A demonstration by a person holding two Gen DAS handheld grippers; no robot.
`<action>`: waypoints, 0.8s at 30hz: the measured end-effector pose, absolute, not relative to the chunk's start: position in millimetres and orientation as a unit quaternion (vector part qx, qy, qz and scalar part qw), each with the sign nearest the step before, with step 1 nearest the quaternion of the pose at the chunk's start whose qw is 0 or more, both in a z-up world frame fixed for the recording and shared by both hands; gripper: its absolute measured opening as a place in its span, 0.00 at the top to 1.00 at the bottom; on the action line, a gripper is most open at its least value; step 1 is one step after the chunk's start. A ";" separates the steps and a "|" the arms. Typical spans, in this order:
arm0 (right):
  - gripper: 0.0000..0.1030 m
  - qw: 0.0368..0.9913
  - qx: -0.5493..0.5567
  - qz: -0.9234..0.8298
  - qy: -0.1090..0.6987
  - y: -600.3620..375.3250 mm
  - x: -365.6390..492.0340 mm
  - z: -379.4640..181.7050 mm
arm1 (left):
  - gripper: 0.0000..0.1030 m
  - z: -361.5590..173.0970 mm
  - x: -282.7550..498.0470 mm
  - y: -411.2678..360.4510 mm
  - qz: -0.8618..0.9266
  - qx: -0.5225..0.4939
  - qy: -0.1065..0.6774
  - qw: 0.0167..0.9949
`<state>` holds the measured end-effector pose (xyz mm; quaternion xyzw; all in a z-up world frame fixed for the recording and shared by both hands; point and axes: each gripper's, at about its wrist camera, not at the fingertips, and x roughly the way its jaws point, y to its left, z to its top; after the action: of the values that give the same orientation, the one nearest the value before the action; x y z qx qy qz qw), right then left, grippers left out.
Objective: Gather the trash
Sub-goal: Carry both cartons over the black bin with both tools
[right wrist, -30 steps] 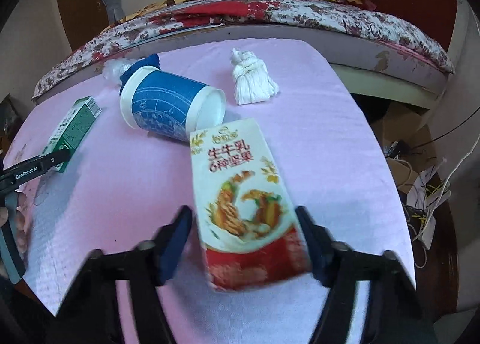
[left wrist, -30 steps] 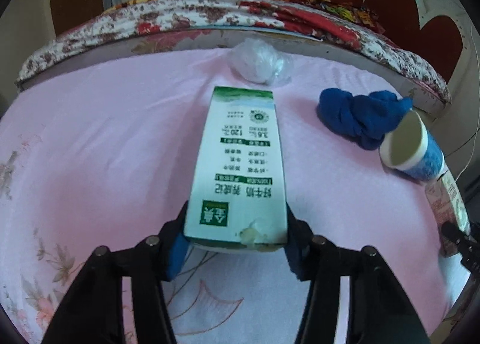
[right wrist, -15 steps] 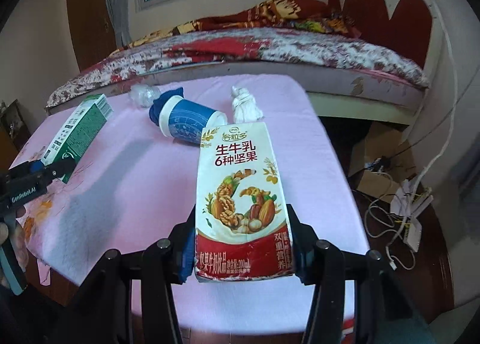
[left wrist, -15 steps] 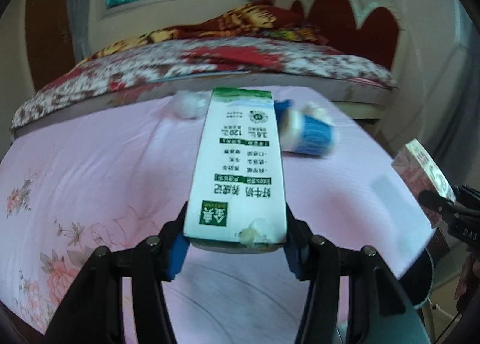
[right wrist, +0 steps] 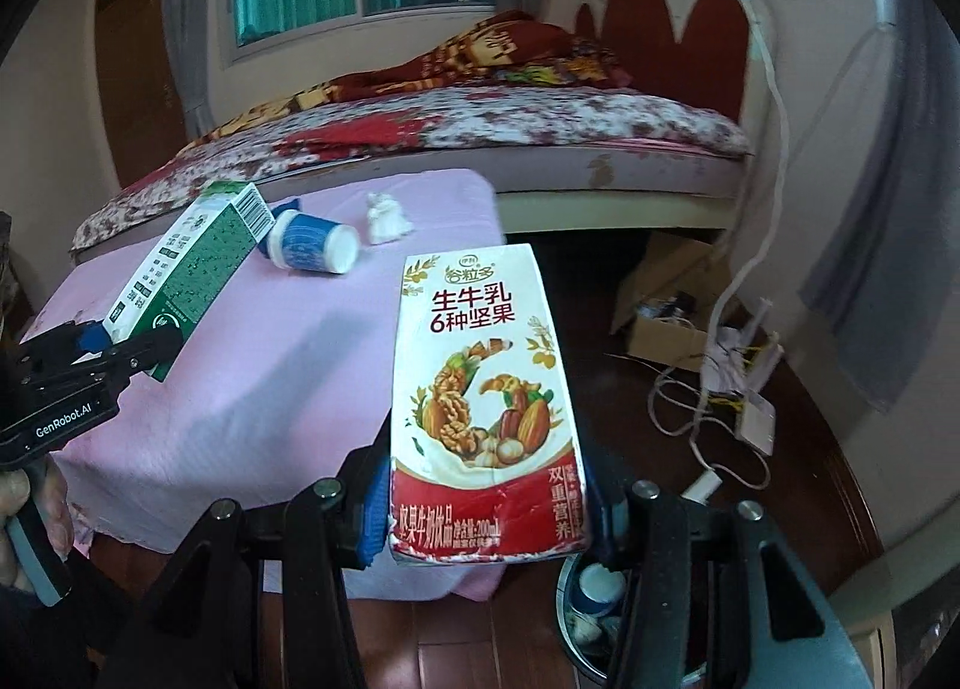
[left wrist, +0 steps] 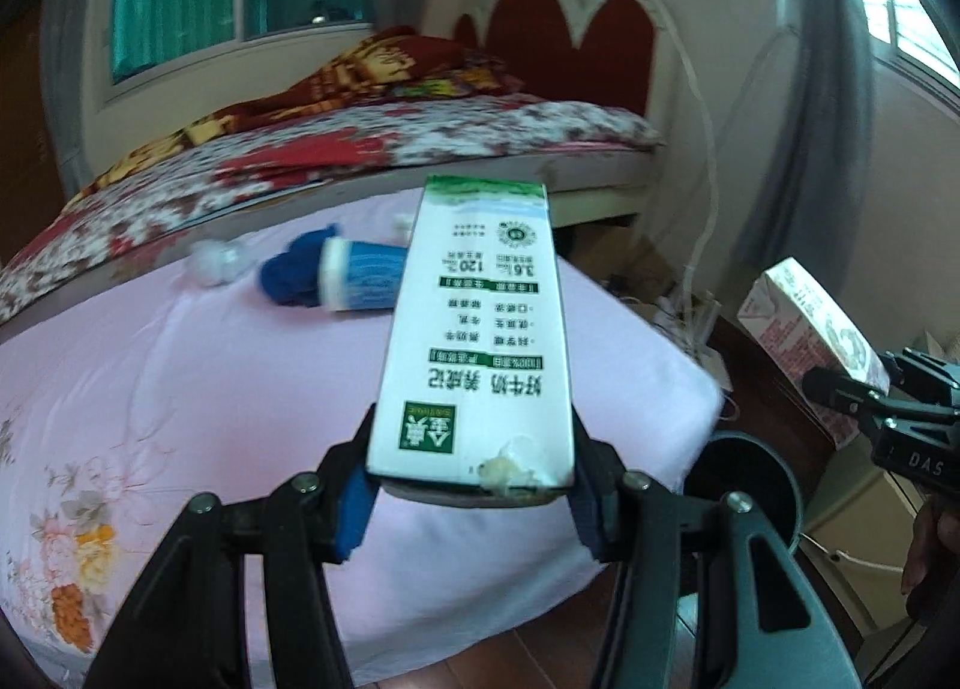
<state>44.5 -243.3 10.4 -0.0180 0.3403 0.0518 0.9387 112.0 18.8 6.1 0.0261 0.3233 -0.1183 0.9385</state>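
- Trash in hand: my left tongs point(left wrist: 471, 488) pinch the green milk carton point(left wrist: 474, 341) by its base, pads pressed on both side walls so it juts forward.
- My right tongs point(right wrist: 483, 515) clamp the nut-milk carton point(right wrist: 483, 407) the same way, held off the desk point(right wrist: 288, 365).
- Bin point(right wrist: 591, 605) sits directly below the right tongs, some trash inside; I judge both cartons are carried there for dropping.
- Remaining ahead on the desk: blue cup point(right wrist: 312, 242), white wad point(right wrist: 387, 218).

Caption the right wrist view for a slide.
Right hand-held gripper grips nut-milk carton above bin; cup remains.
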 end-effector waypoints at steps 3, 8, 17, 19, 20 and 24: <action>0.48 0.939 -0.009 0.036 0.342 -266.3 33.5 6.1 | 0.47 4.1 104.7 -6.1 -0.140 0.041 0.324 0.935; 0.48 0.938 0.008 0.008 0.347 -302.5 15.7 -1.0 | 0.47 -3.2 96.9 -43.9 -0.173 0.060 0.331 0.926; 0.48 0.929 0.034 -0.035 0.367 -364.2 -15.1 -26.1 | 0.47 -22.4 80.0 -113.6 -0.241 0.092 0.352 0.900; 0.48 0.924 0.047 -0.043 0.378 -379.8 -20.3 -36.6 | 0.47 -28.4 78.5 -128.4 -0.259 0.098 0.360 0.891; 0.48 0.921 0.053 -0.046 0.383 -387.6 -23.2 -41.8 | 0.47 -32.3 77.6 -137.2 -0.269 0.103 0.365 0.885; 0.48 0.915 0.054 -0.060 0.395 -409.6 -32.6 -56.7 | 0.47 -50.3 73.2 -167.7 -0.297 0.120 0.383 0.866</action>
<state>-32.6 -409.6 -56.7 0.0537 0.3954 -0.0597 0.9150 73.2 -167.7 -50.3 0.1202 0.3828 -0.2973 0.8664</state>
